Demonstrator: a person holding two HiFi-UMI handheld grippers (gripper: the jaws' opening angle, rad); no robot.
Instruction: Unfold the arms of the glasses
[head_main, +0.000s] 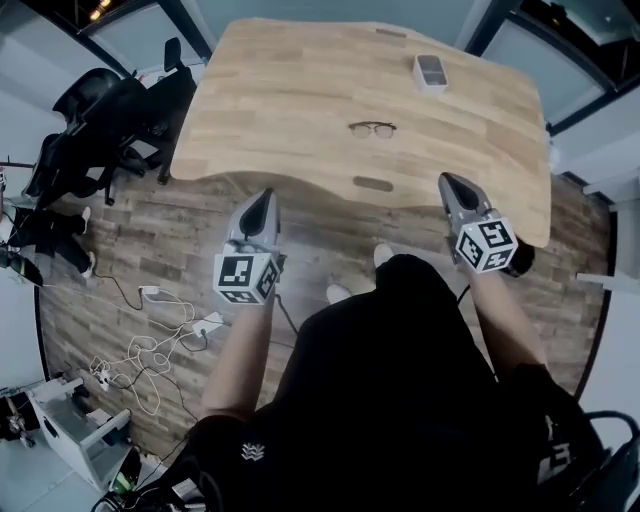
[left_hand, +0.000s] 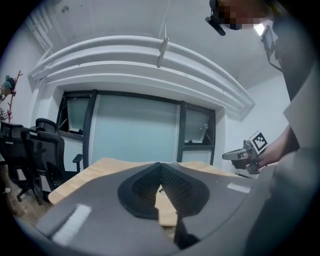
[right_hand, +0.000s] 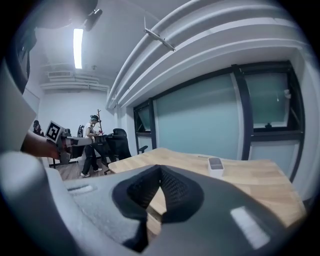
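The glasses (head_main: 372, 128) lie folded near the middle of the table (head_main: 280, 100), with their long axis running left to right across the head view and their arms not yet swung out. Both grippers are short of the table's near edge, over the floor, so the glasses lie ahead of them and between their lines. The right gripper (head_main: 447, 182) looks the nearer; the left gripper (head_main: 262, 196) is further off to the side. Each has its jaws closed together on nothing. A small white box (head_main: 431, 72) sits beyond the glasses toward the far right; its top looks dark, and I cannot tell what it holds.
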